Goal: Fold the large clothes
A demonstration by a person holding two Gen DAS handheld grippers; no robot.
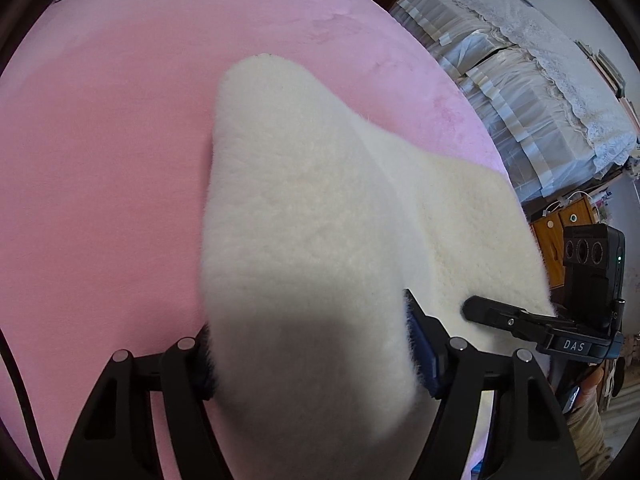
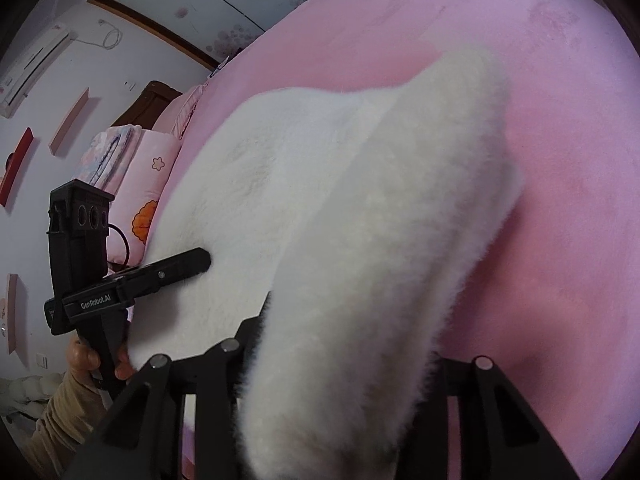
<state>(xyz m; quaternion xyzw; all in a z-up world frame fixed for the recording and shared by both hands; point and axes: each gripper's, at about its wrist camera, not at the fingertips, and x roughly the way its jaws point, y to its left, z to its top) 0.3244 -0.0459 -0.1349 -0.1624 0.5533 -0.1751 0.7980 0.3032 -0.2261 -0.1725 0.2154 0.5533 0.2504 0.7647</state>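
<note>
A white fluffy fleece garment (image 1: pixel 304 200) lies on a pink bed cover (image 1: pixel 100 160). Its near part rises in a thick fold toward the camera. My left gripper (image 1: pixel 312 344) is shut on that fold, with fleece filling the gap and touching both pads. In the right wrist view, the same garment (image 2: pixel 320 168) rises in a second fold into my right gripper (image 2: pixel 344 344), which is shut on it. The fleece hides the right finger's pad. Each gripper shows in the other's view, reaching into the fleece edge: the right gripper (image 1: pixel 476 308) and the left gripper (image 2: pixel 196 260).
Pink bed cover (image 2: pixel 560 240) surrounds the garment. Pillows and a folded quilt (image 2: pixel 148 168) sit at the bed's head. A lace-covered piece of furniture (image 1: pixel 520 80) and a wooden cabinet (image 1: pixel 556 240) stand beside the bed. A hand (image 2: pixel 86 356) in a beige sleeve grips the left handle.
</note>
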